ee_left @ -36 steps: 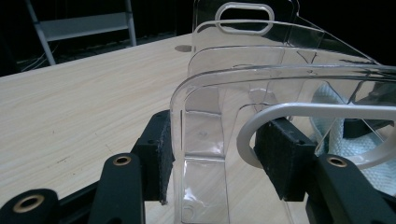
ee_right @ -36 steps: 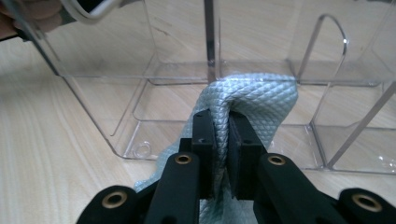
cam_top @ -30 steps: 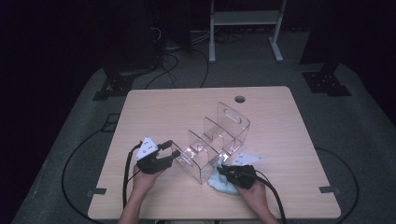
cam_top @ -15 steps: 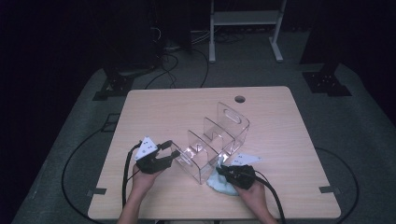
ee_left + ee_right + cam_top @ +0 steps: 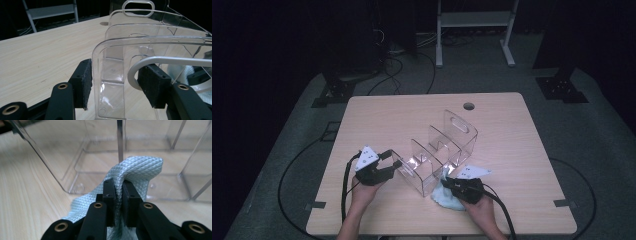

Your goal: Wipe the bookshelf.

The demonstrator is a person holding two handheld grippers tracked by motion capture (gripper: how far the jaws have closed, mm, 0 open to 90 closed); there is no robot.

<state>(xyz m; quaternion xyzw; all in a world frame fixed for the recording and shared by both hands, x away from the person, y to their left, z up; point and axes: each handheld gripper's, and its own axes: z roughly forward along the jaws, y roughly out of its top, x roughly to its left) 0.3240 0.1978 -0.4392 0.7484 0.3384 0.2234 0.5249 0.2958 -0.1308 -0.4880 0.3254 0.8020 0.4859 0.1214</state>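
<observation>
Honestly, barely anything's changed since a second ago: both hands are parked in the same spots and the clear acrylic organizer (image 5: 439,152) sits where it did, middle-front of the wooden table (image 5: 377,115). What's new is the left gripper (image 5: 393,161), whose jaws have just been opening. The organizer's near end wall sits between them, and in the left gripper view the right pad (image 5: 152,83) now stands clear of the plastic while the left one stays right by the wall, so I'd call it released. The right gripper (image 5: 448,185) is clenched on a pale blue cloth (image 5: 140,170), same as before, pushed up against the organizer's side at the table's front edge.
</observation>
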